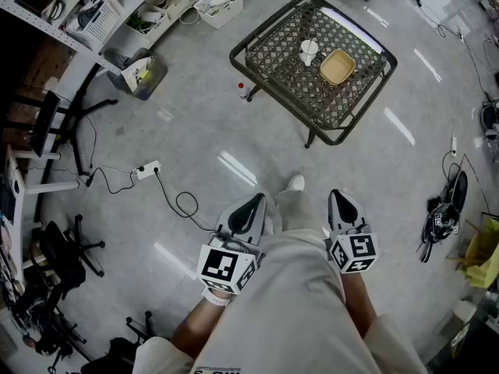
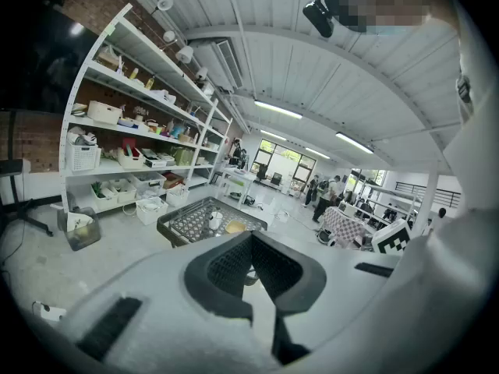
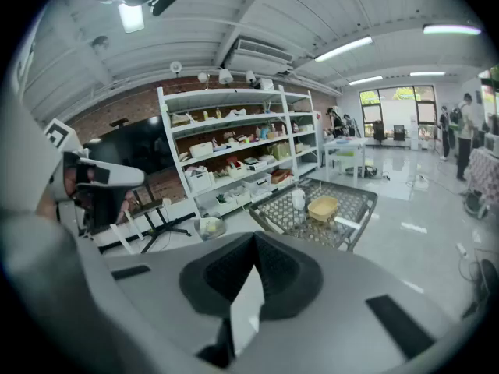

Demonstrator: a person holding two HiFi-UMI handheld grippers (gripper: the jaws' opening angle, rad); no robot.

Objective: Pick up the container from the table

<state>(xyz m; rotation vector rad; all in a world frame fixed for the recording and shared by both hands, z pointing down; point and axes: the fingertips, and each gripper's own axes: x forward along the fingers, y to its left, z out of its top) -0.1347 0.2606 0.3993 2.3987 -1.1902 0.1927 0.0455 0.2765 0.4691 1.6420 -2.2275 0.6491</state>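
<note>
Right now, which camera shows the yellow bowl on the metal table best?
The head view: it looks down on the bowl, showing its whole rim and inside, beside a white cup. The right gripper view shows the bowl from the side; the left gripper view, only a tiny speck.

Container [image 1: 337, 67] on the worktop [image 1: 284, 53], cup [image 1: 309, 51] just left of it. Shelves [image 1: 93, 14] far left. Left gripper [image 1: 257, 201] and right gripper [image 1: 340, 197] side by side, well before the worktop.
</note>
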